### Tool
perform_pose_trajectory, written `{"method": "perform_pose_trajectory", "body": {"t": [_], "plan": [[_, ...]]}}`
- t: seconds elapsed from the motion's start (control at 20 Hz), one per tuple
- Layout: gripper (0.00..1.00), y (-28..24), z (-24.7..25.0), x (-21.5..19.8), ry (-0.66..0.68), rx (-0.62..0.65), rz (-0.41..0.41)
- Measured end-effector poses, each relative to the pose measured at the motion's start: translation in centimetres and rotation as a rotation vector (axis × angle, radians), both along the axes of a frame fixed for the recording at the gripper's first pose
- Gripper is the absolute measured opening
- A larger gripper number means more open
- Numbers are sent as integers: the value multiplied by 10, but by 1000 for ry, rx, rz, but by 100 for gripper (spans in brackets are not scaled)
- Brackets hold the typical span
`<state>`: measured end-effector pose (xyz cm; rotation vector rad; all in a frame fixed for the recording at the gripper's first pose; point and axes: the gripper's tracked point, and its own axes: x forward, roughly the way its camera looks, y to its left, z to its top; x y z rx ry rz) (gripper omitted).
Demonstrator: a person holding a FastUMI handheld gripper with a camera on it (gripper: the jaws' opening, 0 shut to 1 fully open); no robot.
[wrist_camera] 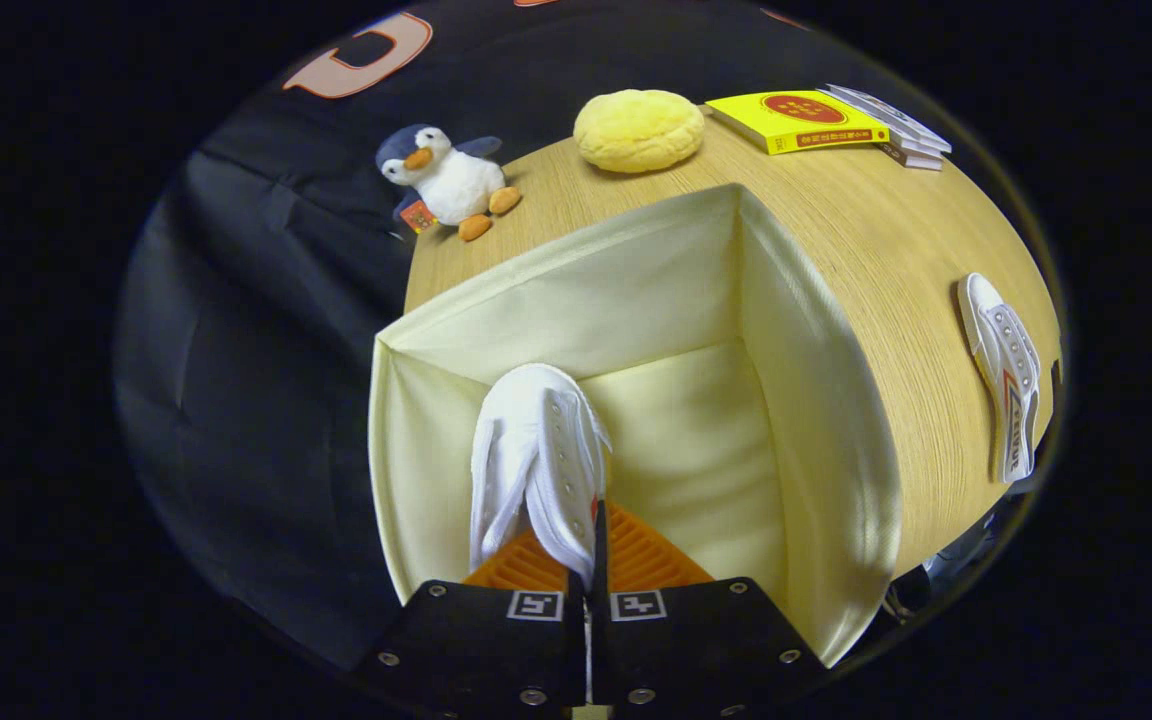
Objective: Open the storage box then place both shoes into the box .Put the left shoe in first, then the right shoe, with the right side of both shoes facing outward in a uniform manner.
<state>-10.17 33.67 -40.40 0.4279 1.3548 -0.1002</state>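
Observation:
The cream fabric storage box (816, 400) stands open on the wooden table, its inside bare. My gripper (591, 560) is shut on a white canvas shoe (536, 460), pinching its upper edge between the orange fingers (651, 560). The shoe hangs toe-away inside the box's mouth, near the left wall, above the box floor. A second white shoe (1004, 375) with a red and blue stripe lies on its side on the table, to the right of the box and well beyond my fingers' reach line.
A plush penguin (446, 180) sits at the table's far left corner. A yellow round cushion (638, 130) lies behind the box. A yellow book (796, 120) and a stack of thin books (896, 125) rest at the far right. The table edge (408, 270) drops off left of the box.

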Motion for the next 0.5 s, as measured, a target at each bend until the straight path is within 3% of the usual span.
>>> {"method": "perform_pose_trajectory", "body": {"t": [0.15,0.25,0.3,0.5], "plan": [[6,12,-5,-3,36,77,3],[14,27,2,-7,68,165,22],[25,31,7,-8,71,211,33],[46,34,48,-6,-19,356,96]]}}
